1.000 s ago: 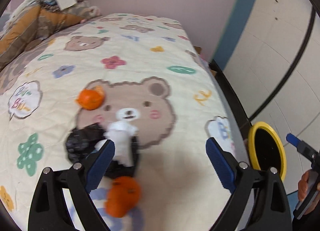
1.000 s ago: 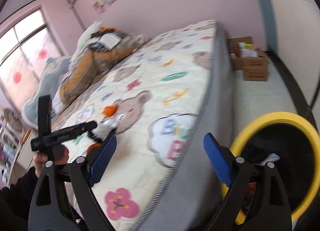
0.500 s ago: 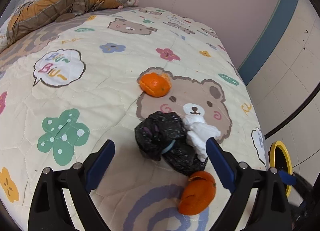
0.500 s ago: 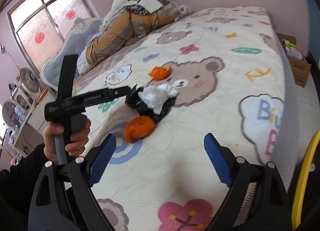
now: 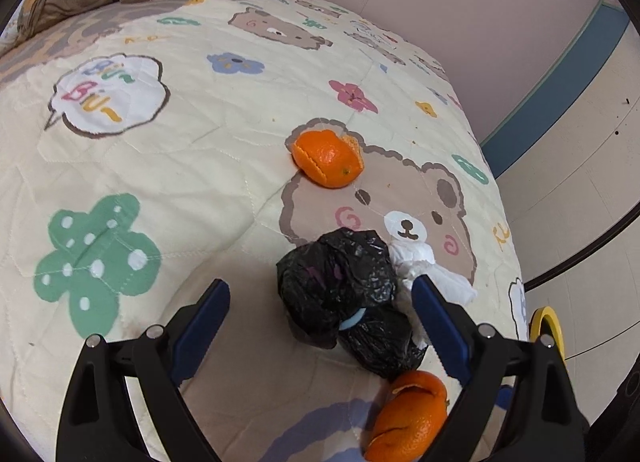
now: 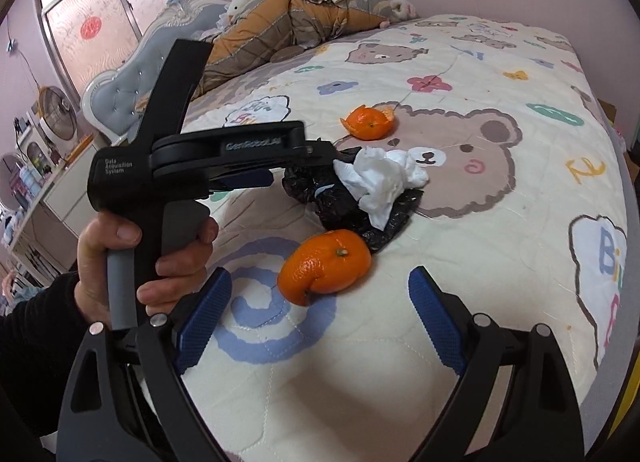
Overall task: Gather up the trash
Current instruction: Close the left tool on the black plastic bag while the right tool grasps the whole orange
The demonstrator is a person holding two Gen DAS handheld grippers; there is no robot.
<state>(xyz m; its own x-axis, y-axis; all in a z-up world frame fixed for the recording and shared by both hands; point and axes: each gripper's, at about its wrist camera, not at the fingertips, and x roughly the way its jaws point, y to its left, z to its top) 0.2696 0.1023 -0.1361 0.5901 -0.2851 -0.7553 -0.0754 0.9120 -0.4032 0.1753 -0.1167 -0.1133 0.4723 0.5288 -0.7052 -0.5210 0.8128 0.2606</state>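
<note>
Both the left gripper [image 5: 320, 310] and right gripper [image 6: 316, 310] stood wide apart, holding nothing. Beside the black bag [image 5: 344, 294] lay tissue [image 5: 424, 270] and two orange peels [image 5: 408, 418], on the bedspread [image 5: 160, 181]

A crumpled black bag [image 5: 344, 294] lies on the bed [image 5: 168, 165], a white tissue [image 6: 380, 177] touching it; one peel [image 5: 408, 418] beside it, another peel [image 5: 328, 157] apart.
</note>
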